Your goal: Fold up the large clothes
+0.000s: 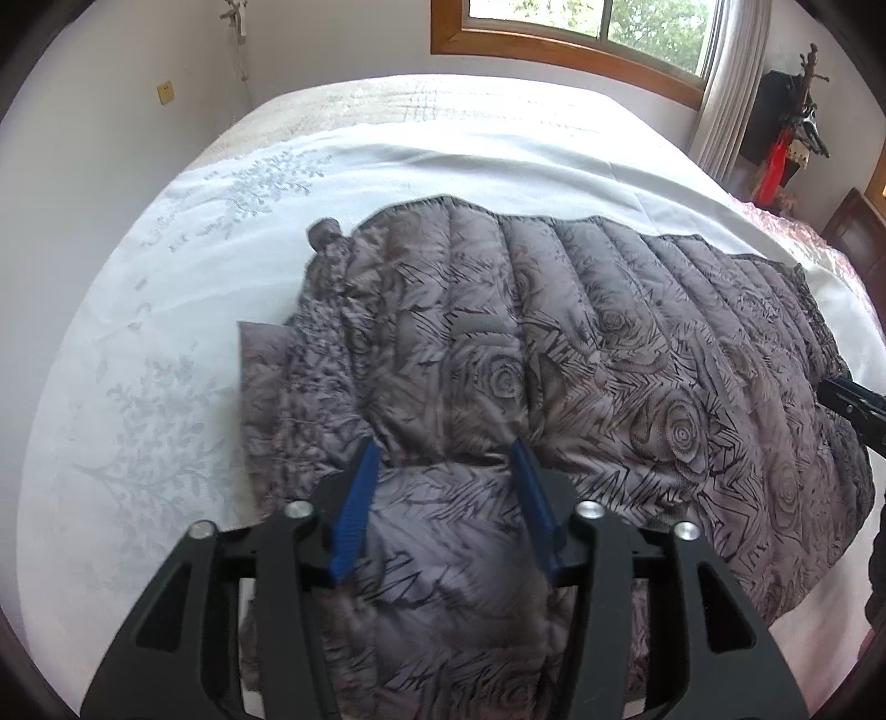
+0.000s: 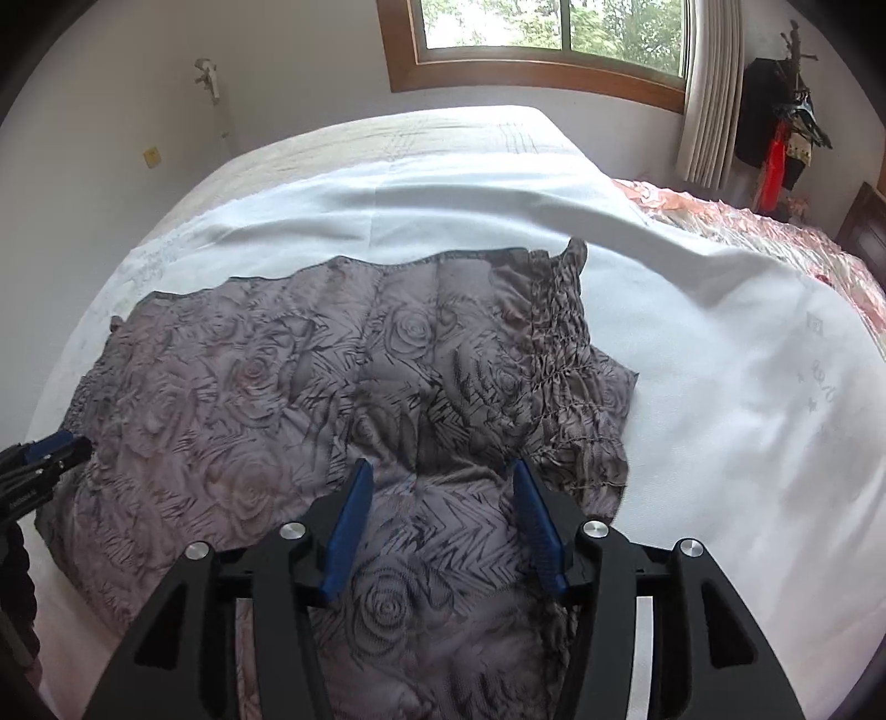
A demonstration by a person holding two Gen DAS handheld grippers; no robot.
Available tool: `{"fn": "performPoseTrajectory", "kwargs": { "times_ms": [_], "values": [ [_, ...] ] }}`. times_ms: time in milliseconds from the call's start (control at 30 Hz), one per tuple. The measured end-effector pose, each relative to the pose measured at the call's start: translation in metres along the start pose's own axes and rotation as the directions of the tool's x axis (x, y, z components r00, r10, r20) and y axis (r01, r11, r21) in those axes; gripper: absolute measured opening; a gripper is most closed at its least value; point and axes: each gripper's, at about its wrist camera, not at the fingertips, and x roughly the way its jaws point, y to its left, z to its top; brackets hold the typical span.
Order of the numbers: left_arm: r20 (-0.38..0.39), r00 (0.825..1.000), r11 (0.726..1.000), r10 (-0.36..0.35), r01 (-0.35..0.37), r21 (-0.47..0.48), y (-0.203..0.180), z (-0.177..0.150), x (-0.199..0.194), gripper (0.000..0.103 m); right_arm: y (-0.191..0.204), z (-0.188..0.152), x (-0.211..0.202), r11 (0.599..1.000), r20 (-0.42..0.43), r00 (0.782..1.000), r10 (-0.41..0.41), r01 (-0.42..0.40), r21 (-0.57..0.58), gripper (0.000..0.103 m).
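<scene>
Both my left tool (image 1: 446,462) and right tool (image 2: 437,482) gape over the puffy, slippery jacket (image 1: 581,354); I'd pinch its stitched hem.

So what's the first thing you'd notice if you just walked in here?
The big grey puffy jacket with a rose pattern, spread across the middle of the white bed. Next, the blue fingers of the left tool, open right above the jacket's near edge. Behind the bed, a wooden window shows green trees.
</scene>
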Motion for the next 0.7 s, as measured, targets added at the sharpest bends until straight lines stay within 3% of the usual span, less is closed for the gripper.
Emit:
{"fn": "performPoseTrajectory", "kwargs": {
  "times_ms": [267, 400, 700],
  "values": [
    [0.037, 0.998, 0.999, 0.044, -0.044, 0.005, 0.011, -0.003, -0.025, 0.057, -0.01, 0.001, -0.026, 0.999, 0.037, 0.999, 0.011, -0.012, 0.031, 0.058],
    [0.053, 0.997, 0.999, 0.053, -0.054, 0.01, 0.014, -0.004, -0.037, 0.06, -0.024, 0.005, -0.036, 0.998, 0.052, 0.999, 0.006, -0.009, 0.065, 0.072],
    [0.029, 0.996, 0.997, 0.08, -0.08, 0.001, 0.039, 0.003, -0.031, 0.073, -0.059, 0.011, -0.04, 0.997, 0.008, 1.0, -0.009, 0.008, 0.078, 0.085]
  ]
}}
